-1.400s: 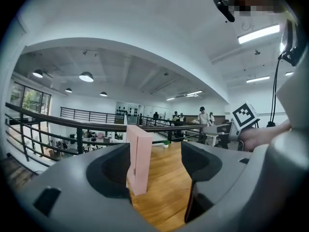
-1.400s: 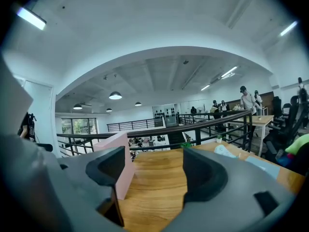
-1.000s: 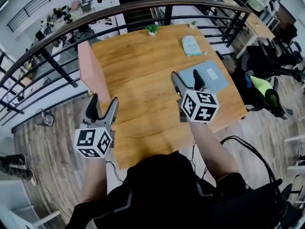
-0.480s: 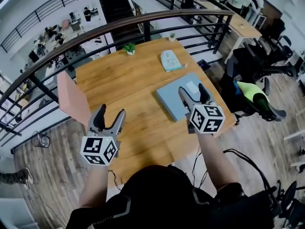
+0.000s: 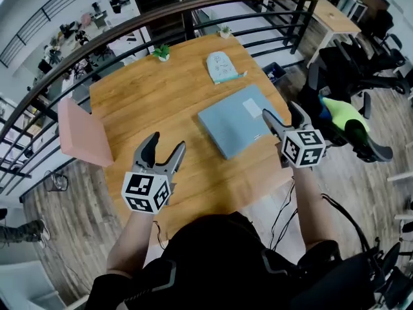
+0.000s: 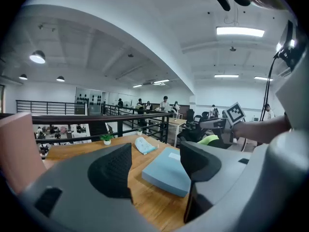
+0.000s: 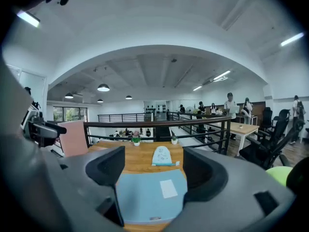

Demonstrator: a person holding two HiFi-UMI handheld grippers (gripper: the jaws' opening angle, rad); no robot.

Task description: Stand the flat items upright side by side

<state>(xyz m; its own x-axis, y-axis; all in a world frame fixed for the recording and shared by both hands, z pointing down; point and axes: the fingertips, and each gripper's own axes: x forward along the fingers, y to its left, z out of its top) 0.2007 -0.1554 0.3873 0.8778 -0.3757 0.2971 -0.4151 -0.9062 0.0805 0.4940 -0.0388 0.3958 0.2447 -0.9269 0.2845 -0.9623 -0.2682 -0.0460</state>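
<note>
Blue book [image 5: 239, 128]: lies flat on the right half of the table [image 5: 155, 102], cover up, a white label showing on top. Not yet stood up.
Pale booklet [image 5: 221, 66]: flat as well, toward the table's far side, apart from the blue book.
Pink panel [image 5: 84, 133]: at the table's left edge and seemingly upright. Its footing cannot be seen.
Right gripper [image 5: 282, 110]: above the table's right edge, jaws spread wide and empty. Its own view lines the blue book up between them, untouched.
Left gripper [image 5: 166, 142]: above the table's near edge, jaws spread wide with nothing in them.
Step in hand: by my reading, the approach to the blue book, with 2 flat items left to raise.
Advice: bring your right jaws in low and level on the book's near edge so 1 pad slides under it. Keep your left gripper ready on the opposite side as a stop.
Risk: a thin flat cover may slide across the table instead of lifting, so close only once the edge sits between the pads.
Surroundings: a railing [image 5: 129, 24] and a small potted plant [image 5: 162, 51] mark the table's far side, clear of the work.
</note>
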